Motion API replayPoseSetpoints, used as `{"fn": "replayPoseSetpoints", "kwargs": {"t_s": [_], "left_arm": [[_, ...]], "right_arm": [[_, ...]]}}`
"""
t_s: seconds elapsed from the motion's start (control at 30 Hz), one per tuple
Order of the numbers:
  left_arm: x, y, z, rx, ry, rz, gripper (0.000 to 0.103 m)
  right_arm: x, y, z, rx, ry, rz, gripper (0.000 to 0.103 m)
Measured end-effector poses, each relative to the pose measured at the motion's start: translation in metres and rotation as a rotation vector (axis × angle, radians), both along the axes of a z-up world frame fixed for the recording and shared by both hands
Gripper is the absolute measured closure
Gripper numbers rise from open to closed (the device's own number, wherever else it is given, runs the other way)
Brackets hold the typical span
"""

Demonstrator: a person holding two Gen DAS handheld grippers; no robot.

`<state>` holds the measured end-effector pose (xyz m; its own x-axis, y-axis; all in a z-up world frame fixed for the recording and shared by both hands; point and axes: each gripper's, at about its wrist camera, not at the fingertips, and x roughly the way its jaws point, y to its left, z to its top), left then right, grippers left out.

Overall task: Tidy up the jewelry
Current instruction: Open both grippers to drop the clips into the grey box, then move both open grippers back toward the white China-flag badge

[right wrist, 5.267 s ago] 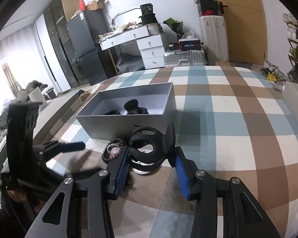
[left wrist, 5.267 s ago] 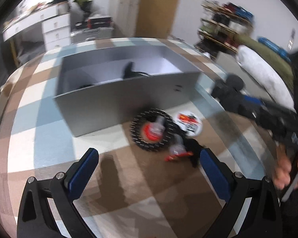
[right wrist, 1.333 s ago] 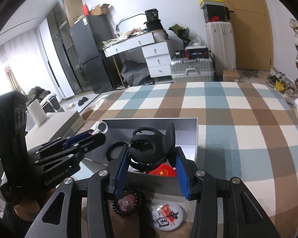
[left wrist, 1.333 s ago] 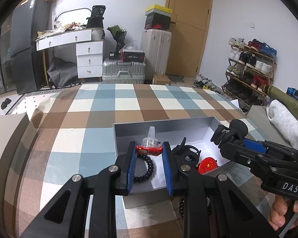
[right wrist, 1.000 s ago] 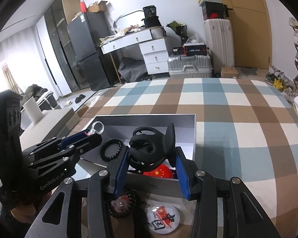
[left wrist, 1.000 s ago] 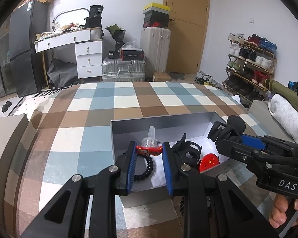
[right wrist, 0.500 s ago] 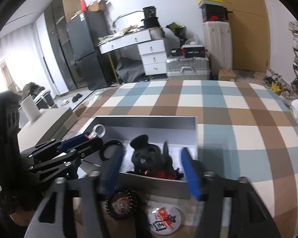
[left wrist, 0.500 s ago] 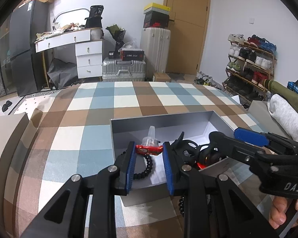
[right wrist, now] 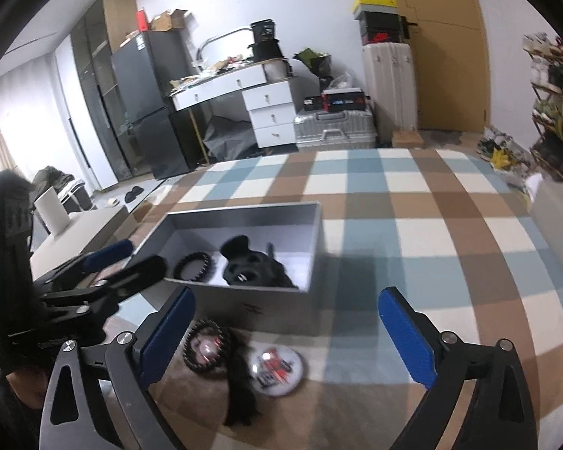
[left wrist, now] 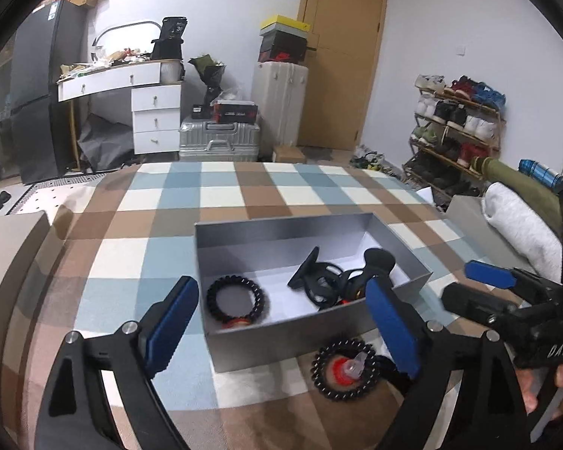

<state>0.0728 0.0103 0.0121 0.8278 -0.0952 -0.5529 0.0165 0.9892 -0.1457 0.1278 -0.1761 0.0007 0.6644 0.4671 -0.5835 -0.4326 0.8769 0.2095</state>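
Both grippers are hovering over the near edge of the grey box, which is sitting on a checked cloth; whether a tabletop or a bed lies beneath cannot be told. The left gripper is opening, its blue pads standing wide with nothing between them. The right gripper is likewise opening and holding nothing.

Inside the box, a black beaded bracelet with a red charm is lying at the left, and a black clip-like piece is resting in a tangle at the right, over something red. Outside, just in front of the box wall, a second beaded bracelet with a red and clear charm, a round white badge and a dark strap-like item are awaiting collection.

Likely hazards: the remaining pieces are lying close together, so closing on one is liable to drag or snag its neighbour; the flat badge is offering little for the pads to pinch; and a low approach is risking a knock against the box wall.
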Motion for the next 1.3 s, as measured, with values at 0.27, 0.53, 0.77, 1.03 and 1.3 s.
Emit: {"fn": "replayPoseSetpoints", "kwargs": {"t_s": [0.27, 0.53, 0.77, 1.03, 1.3], "left_arm": [[-0.005, -0.004, -0.002, 0.004, 0.018, -0.02, 0.002], [-0.012, -0.013, -0.013, 0.032, 0.083, -0.076, 0.002], [-0.015, -0.029, -0.019, 0.076, 0.136, -0.142, 0.002], [-0.016, -0.03, -0.025, 0.089, 0.17, -0.146, 0.002], [-0.012, -0.028, -0.027, 0.076, 0.194, -0.119, 0.002]], "right_arm": [[-0.003, -0.018, -0.006, -0.051, 0.028, -0.003, 0.001], [-0.003, -0.017, -0.012, -0.093, 0.065, 0.026, 0.001], [-0.017, -0.008, -0.033, -0.15, 0.101, 0.079, 0.003], [-0.021, 0.0, -0.038, -0.156, 0.112, 0.13, 0.025], [-0.015, -0.004, -0.046, -0.217, 0.132, 0.1, 0.033]]}}
